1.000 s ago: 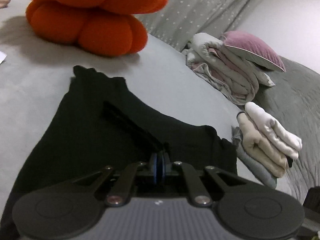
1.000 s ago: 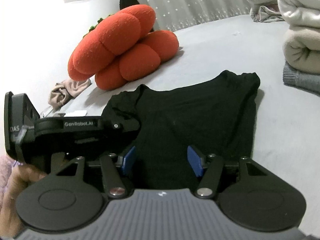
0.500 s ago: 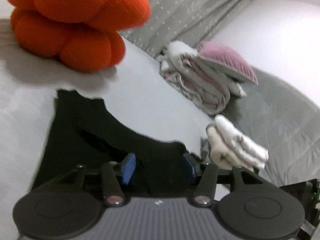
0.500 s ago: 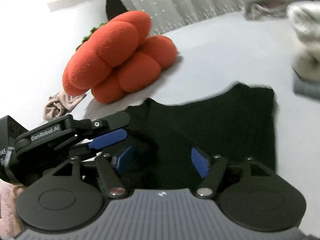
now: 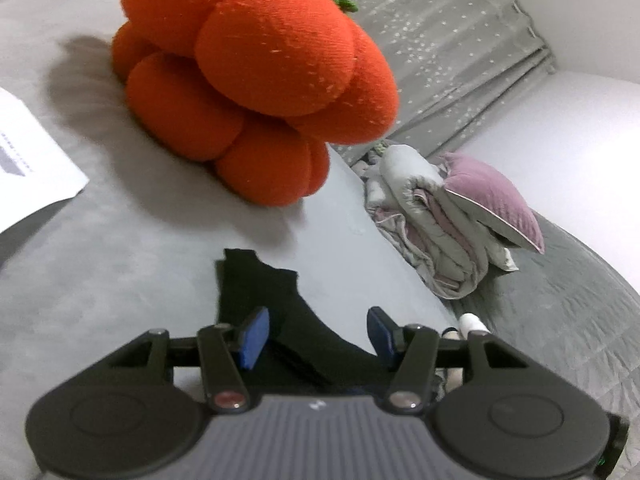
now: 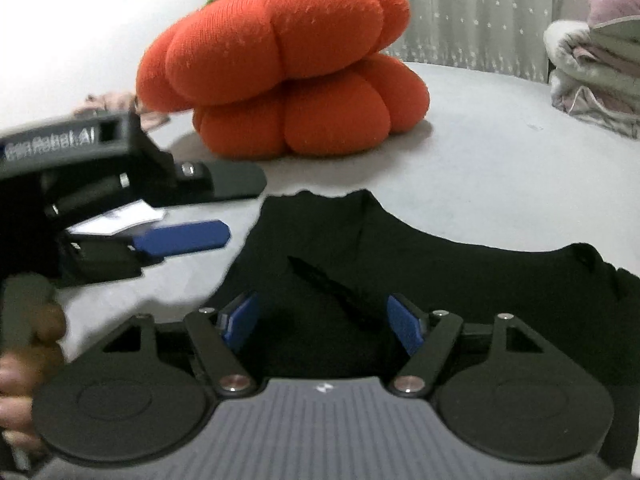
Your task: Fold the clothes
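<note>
- A black garment [image 6: 400, 264] lies spread flat on a grey bed [image 6: 500, 184], just in front of a large orange pumpkin-shaped cushion [image 6: 288, 72].
- The right gripper [image 6: 320, 322] hovers over the near part of the garment, on the side away from the cushion; its blue-padded jaws are spread apart and grasp nothing.
- The left gripper [image 5: 316, 336] is also released, jaws wide, empty, above the garment's edge nearest the cushion.
- In the right wrist view a hand [image 6: 24, 344] holds the left gripper's body, to the cushion's left.
- A white paper [image 5: 28, 160] lies left of the cushion; a bundle of folded bedding [image 5: 440, 224] with a mauve pillow [image 5: 492, 196] sits to its right.
</note>
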### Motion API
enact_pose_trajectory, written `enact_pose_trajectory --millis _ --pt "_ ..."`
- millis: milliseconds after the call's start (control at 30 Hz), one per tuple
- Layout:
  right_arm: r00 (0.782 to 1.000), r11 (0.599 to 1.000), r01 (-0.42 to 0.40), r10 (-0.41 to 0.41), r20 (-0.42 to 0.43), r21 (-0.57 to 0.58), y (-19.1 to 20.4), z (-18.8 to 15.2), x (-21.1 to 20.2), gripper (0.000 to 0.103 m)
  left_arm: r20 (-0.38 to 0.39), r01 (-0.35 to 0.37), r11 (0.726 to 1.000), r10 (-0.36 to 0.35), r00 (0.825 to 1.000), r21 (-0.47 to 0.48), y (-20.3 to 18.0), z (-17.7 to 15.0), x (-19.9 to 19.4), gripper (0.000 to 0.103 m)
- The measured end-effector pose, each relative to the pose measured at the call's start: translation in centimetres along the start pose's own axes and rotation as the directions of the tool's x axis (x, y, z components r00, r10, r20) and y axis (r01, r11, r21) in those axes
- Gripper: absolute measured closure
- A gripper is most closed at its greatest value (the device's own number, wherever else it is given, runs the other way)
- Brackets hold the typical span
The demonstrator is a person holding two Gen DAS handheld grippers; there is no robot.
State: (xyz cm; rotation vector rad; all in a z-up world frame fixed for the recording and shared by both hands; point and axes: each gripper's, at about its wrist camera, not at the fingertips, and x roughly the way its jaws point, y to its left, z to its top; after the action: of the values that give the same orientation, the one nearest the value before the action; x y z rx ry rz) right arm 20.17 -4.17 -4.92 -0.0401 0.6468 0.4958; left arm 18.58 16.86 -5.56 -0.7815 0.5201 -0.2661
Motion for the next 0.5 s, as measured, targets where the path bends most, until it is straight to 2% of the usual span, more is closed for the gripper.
enact_pose_trajectory --millis 133,333,500 --pt "0.999 0.999 0.038 -0.038 0.0 -0.022 -0.3 -0.8 0.9 0.029 -0.019 -0.034 0.999 0.034 0.999 -0.002 0.3 -0.2 0.5 0.047" --pt "0.997 0.993 0.059 -0.064 0.051 0.103 -3.0 -0.9 -0.2 0.03 -0.057 -0.117 0.992 0.12 0.991 0.048 0.5 -1.0 1.6 0.048" --pt "0.994 0.966 0.052 -0.076 0.085 0.253 -6.5 -0.9 -1.4 0.039 -0.026 -0.163 0.979 0.168 0.986 0.119 -0.3 -1.6 1.7 0.054"
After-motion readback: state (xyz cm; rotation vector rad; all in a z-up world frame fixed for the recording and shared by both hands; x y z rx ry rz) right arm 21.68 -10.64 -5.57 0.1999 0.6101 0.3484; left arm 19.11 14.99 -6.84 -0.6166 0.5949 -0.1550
